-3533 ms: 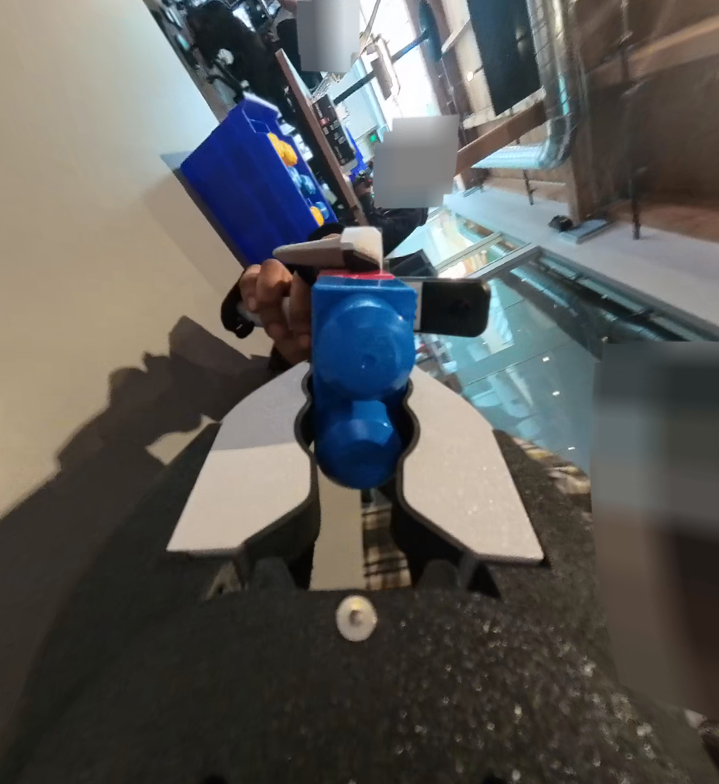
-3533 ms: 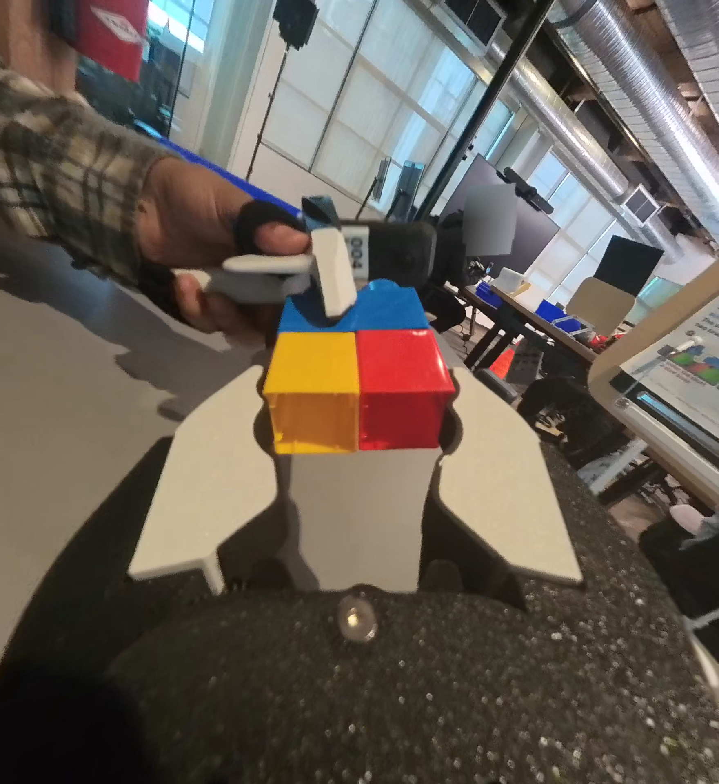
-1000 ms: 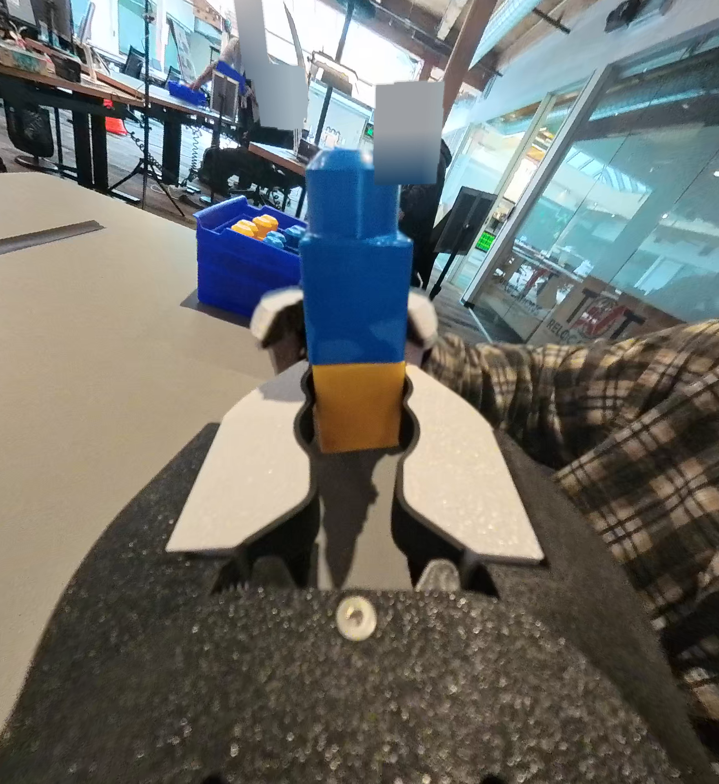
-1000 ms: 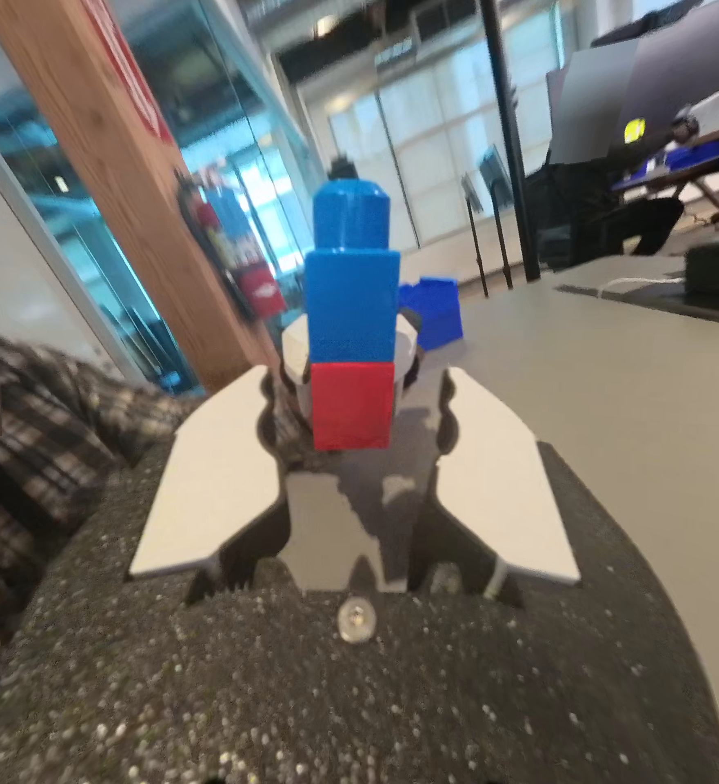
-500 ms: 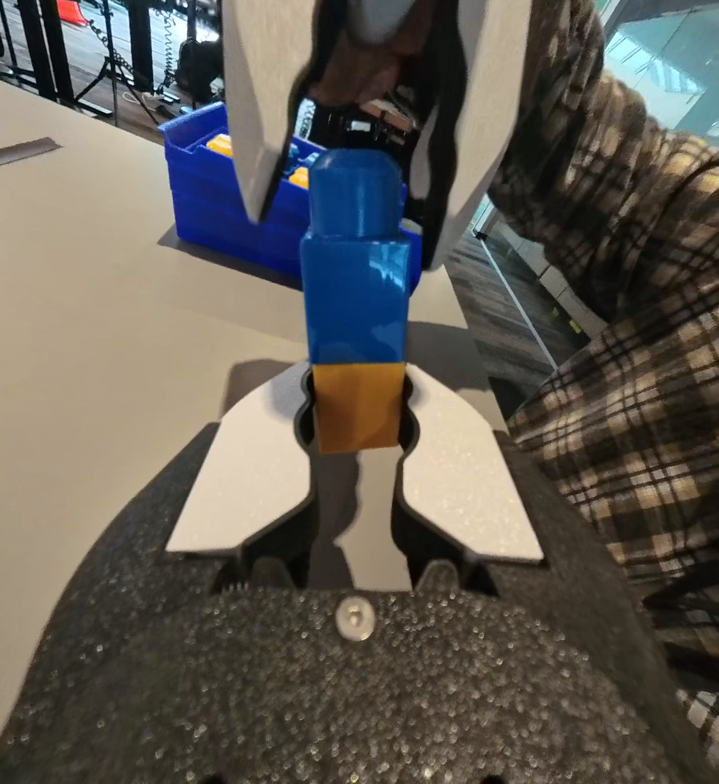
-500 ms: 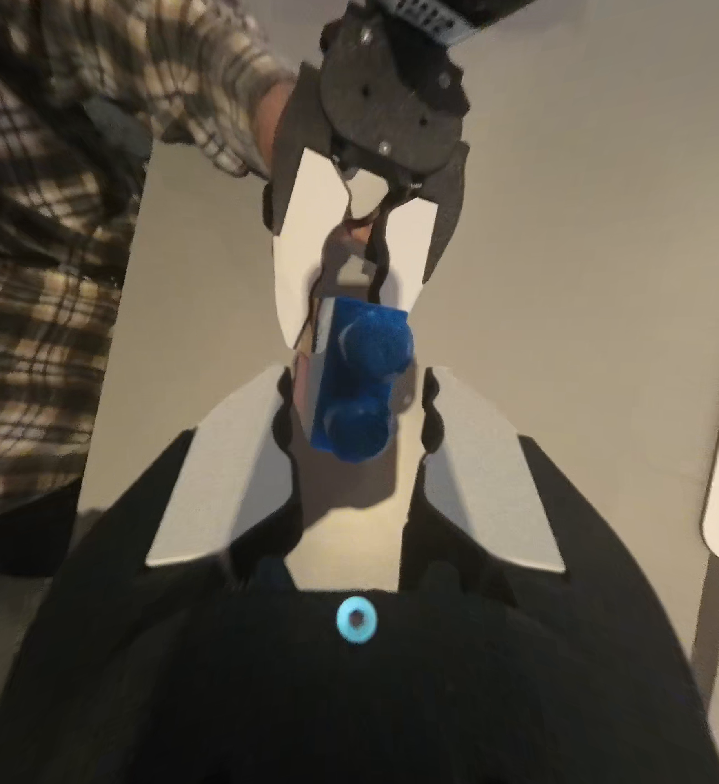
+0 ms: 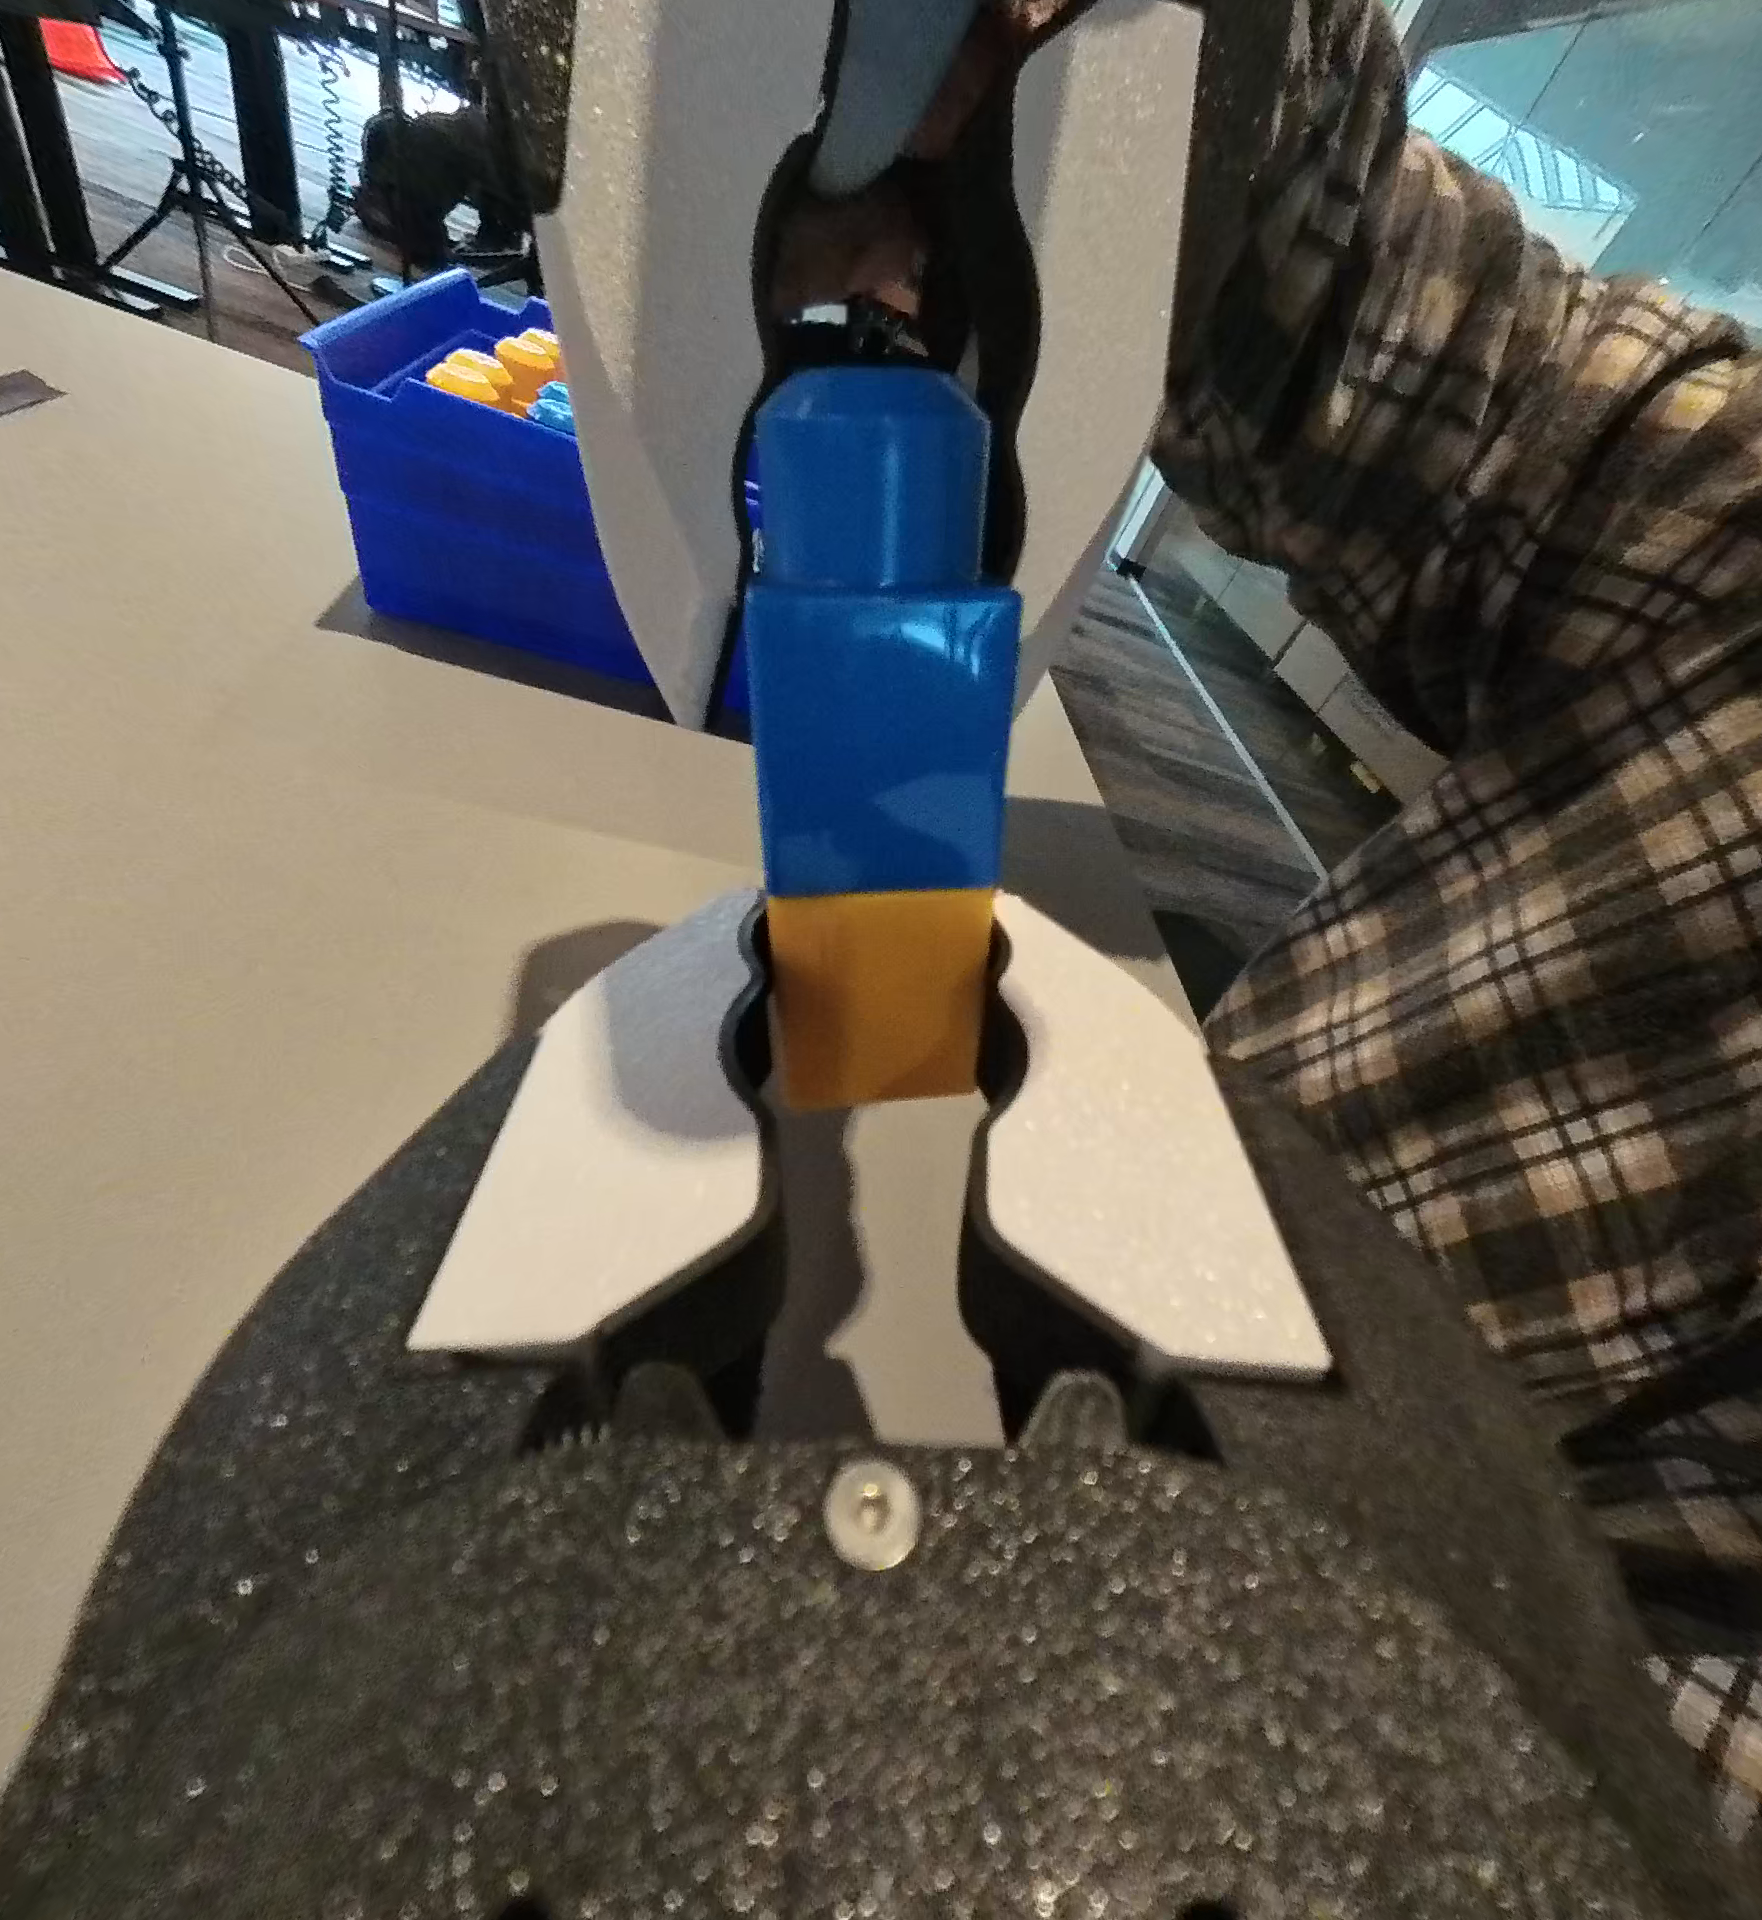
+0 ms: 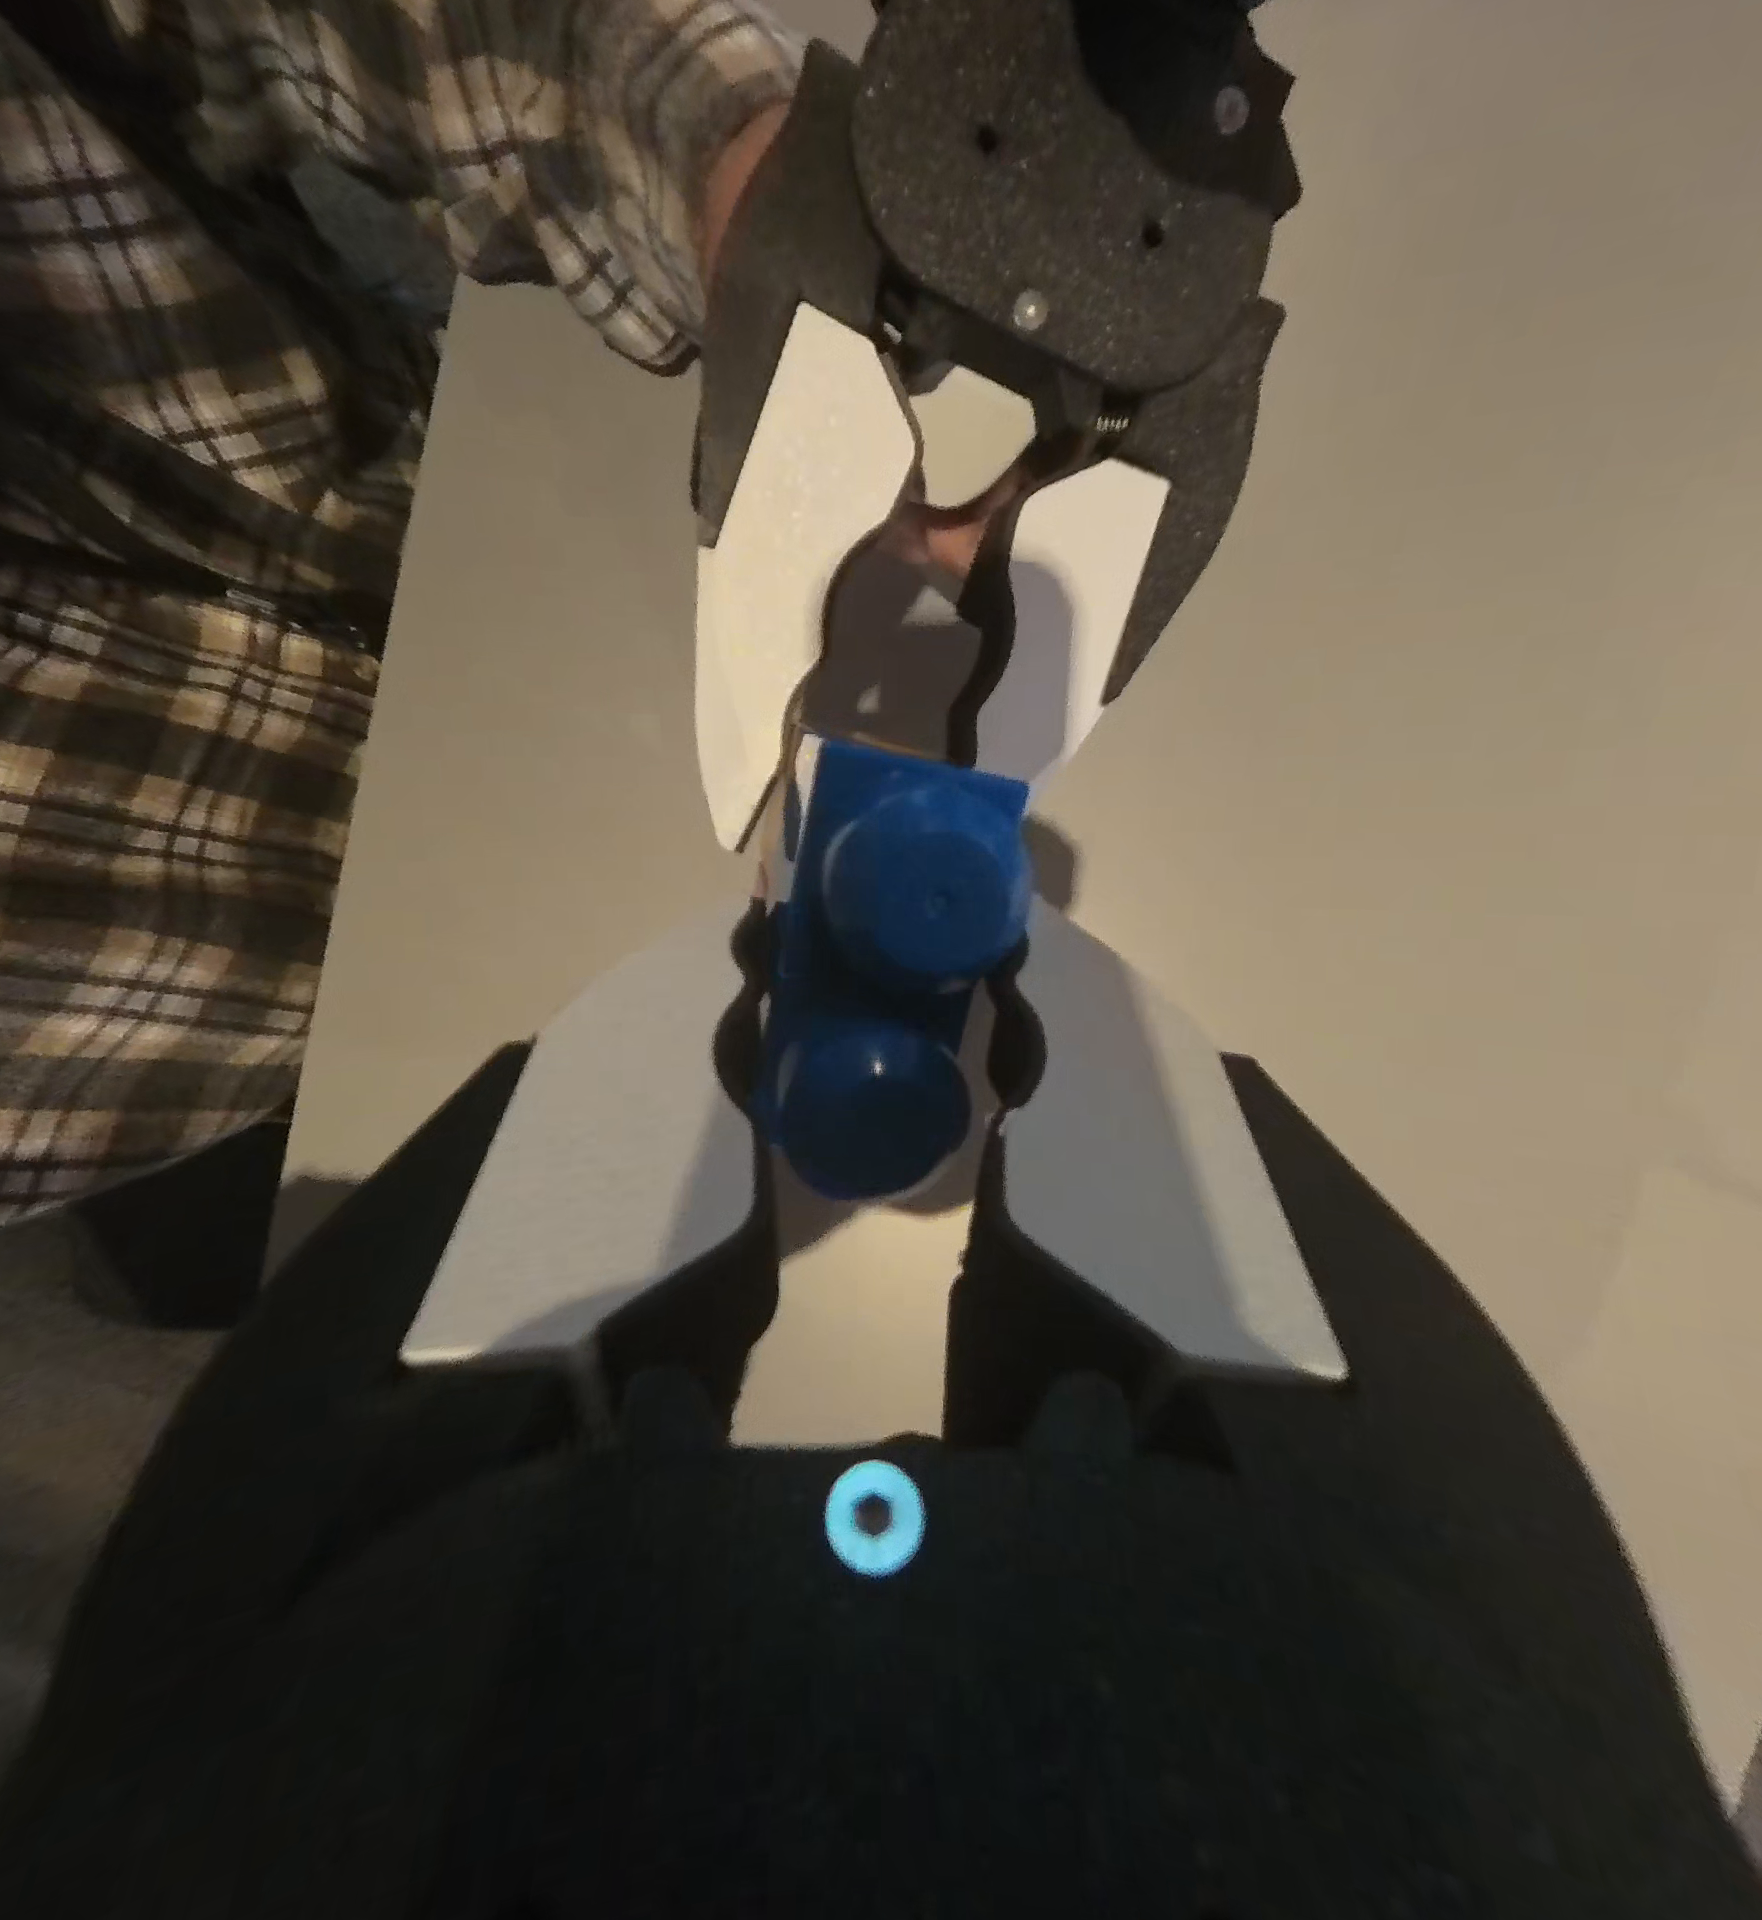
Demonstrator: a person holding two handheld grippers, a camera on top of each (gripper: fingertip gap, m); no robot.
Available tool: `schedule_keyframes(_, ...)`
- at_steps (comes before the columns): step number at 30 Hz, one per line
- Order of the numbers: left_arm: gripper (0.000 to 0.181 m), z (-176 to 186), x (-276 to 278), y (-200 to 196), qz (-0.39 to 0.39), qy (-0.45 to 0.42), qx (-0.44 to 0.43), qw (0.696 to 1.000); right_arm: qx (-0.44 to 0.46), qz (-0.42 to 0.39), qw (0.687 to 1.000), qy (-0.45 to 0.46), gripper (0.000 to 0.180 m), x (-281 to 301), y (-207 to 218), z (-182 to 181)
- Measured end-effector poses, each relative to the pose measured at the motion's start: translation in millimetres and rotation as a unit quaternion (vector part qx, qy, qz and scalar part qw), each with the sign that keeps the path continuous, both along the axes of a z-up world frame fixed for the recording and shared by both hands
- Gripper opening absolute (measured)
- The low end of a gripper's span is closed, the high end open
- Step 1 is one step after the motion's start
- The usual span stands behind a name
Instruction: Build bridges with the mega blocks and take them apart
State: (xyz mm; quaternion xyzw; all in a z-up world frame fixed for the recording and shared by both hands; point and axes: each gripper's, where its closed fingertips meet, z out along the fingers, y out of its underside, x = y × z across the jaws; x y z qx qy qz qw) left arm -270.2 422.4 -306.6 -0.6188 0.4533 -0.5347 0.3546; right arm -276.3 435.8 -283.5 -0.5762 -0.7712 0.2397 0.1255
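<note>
Grey table [image 7: 233,831] fills both views, with a blue bin [image 7: 441,499] of blocks at its far edge and a plaid sleeve [image 7: 1531,727] alongside. Held above it, the left gripper [image 7: 877,997] is clamped on the yellow block [image 7: 872,1003], which carries the blue block [image 7: 882,758] on top. From above, the right gripper [image 8: 882,1023] brackets the blue block's sides, jaws close but whether pressing I cannot tell. This looks like the taking-apart step: next, squeeze the blue block and pull straight off while the left holds firm. Only the left view shows the yellow block and bin; only the right view shows both blue studs [image 8: 924,894].
</note>
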Motion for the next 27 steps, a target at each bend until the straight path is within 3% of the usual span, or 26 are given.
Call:
schedule_keyframes(3, 0.038, 1.5, 5.7, -0.7, -0.001, -0.013, -0.015, 1.0, 0.009, -0.003, 1.0, 0.001, 0.04, 6.8, -1.0, 0.0)
schedule_keyframes(6, 0.075, 6.2, 7.8, 3.4, 0.009, -0.04, -0.047, 0.998, 0.051, -0.006, 0.999, -0.005, 0.038, 27.7, 2.0, 8.6)
schedule_keyframes(10, 0.08, 16.0, 2.4, 7.9, 0.02, -0.079, -0.041, 0.996, 0.116, -0.054, 0.992, -0.001, 0.038, 91.4, 18.8, 44.4)
schedule_keyframes(15, 0.071, 5.6, 1.5, 16.4, 0.047, -0.079, -0.029, 0.995, 0.195, -0.153, 0.965, -0.084, 0.038, 231.7, 39.9, 67.4)
schedule_keyframes(20, 0.064, 2.1, 1.7, 21.8, 0.083, -0.08, 0.026, 0.993, 0.173, -0.193, 0.961, -0.102, 0.037, 321.7, 25.3, 37.4)
schedule_keyframes(27, 0.057, -10.2, 4.1, 25.4, 0.116, -0.058, 0.058, 0.99, 0.126, -0.157, 0.976, -0.085, 0.038, 329.9, 18.8, -45.0)
